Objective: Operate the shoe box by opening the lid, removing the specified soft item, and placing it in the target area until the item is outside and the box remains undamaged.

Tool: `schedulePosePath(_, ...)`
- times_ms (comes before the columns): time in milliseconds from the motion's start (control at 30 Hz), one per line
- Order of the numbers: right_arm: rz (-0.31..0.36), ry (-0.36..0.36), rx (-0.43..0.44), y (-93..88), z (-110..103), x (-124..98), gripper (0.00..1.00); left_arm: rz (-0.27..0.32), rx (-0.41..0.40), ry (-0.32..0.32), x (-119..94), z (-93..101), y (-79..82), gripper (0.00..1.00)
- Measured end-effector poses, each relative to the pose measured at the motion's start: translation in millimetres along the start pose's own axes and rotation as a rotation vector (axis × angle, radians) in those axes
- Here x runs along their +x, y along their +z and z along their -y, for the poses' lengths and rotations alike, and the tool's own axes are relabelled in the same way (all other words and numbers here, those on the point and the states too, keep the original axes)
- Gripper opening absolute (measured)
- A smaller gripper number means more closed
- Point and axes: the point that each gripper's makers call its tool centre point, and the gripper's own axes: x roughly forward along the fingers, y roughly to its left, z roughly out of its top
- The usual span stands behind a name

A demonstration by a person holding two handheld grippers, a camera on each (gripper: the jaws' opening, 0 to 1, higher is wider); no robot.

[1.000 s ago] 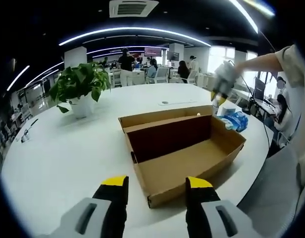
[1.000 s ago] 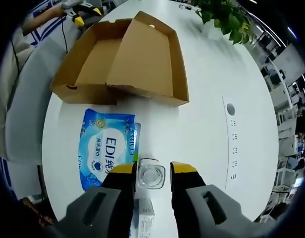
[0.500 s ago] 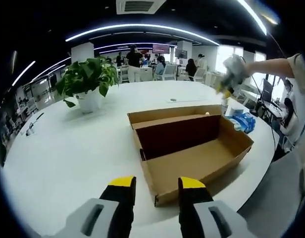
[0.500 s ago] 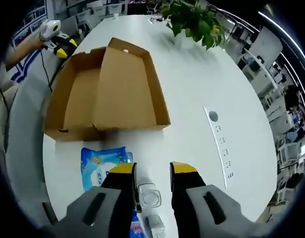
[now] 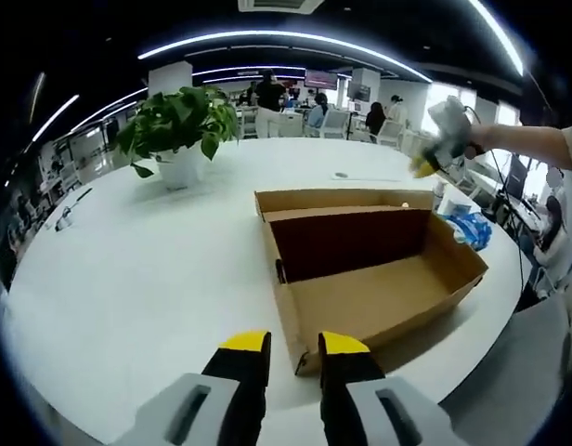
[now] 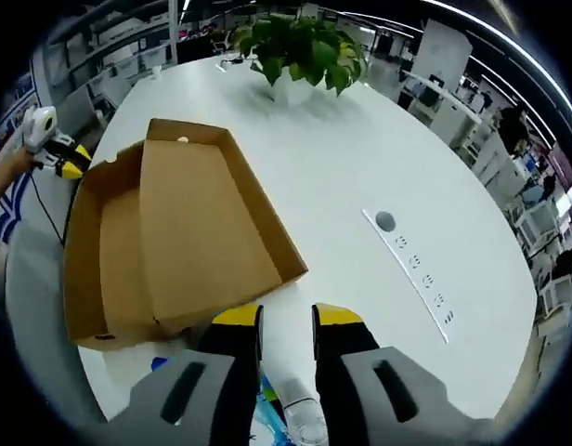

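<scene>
Since a second ago the left tongs (image 5: 293, 342) have narrowed their jaws to a slim gap, and the right tongs (image 6: 285, 316) have lifted up and away from the blue packet (image 5: 471, 226), which had lain just ahead of them and now shows as a sliver of blue beneath their jaws in the right gripper view.

The shoe box (image 5: 374, 279) stands open on the white desk (image 5: 137, 269), lid (image 6: 212, 232) folded back flat beside the tray, cardboard apparently unharmed. The tray looks empty. The blue packet, a soft wipes pack, lies on the desk just beside the box's far end, near a clear cup (image 6: 300, 409) sitting under the right tongs. Both tongs hold nothing; the right pair's jaws are also close together but not touching. A potted plant (image 5: 179, 125) stands well apart from the box.

As a judgement, the opening and removal look done, with the soft item outside the box. What remains, if anything, is confirming the packet sits in the target area, which the pictures do not mark.
</scene>
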Motion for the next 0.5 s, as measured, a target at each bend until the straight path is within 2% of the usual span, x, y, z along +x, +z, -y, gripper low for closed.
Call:
schedulePosePath(100, 0.021, 0.002, 0.1, 2.7, -2.2, 8.4, 0.19, -0.001, -0.018, 0.0, 1.9, 0.3, -0.3, 0.14)
schedulePosePath(200, 0.007, 0.006, 0.197, -0.6, -1.5, 15.8, 0.18, -0.012, -0.049, -0.003, 5.5, 2.4, -1.2, 0.14)
schedulePosePath(367, 0.015, 0.019, 0.308, -1.0, -12.6, 21.0, 0.16, -0.035, -0.045, 0.005, 10.9, 3.0, -4.2, 0.09)
schedulePosePath(500, -0.008, 0.017, 0.327, -7.0, -15.1, 31.7, 0.16, -0.046, -0.062, 0.005, 11.8, 2.7, -6.8, 0.07)
